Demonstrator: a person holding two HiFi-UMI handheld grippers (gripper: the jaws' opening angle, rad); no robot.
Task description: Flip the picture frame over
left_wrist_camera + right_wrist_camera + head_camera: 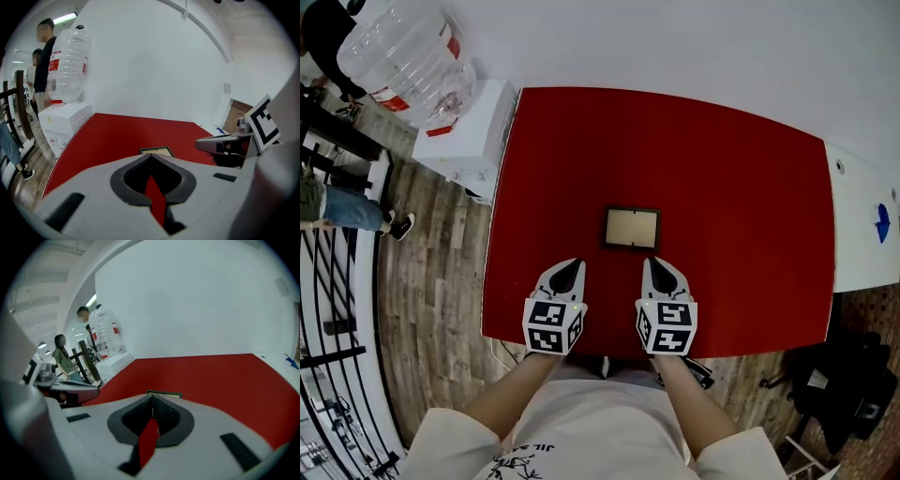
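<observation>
Small dark-rimmed picture frame (631, 228), beige panel facing up, flat, mid red table (722, 169)

Red-topped table (581, 169), small dark picture frame (631, 228) flat near its middle

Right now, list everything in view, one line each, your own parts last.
table: 1, red, centre
picture frame: 1, black with beige panel, flat mid-table
dispenser: 1, white, left of table
water bottle: 1, clear, red label, on dispenser
counter: 1, white, right of table
bystanders: 2, one in black, far left
left gripper: 1, white-grey, shut, empty, short of frame
right gripper: 1, white-grey, shut, empty, beside it
</observation>
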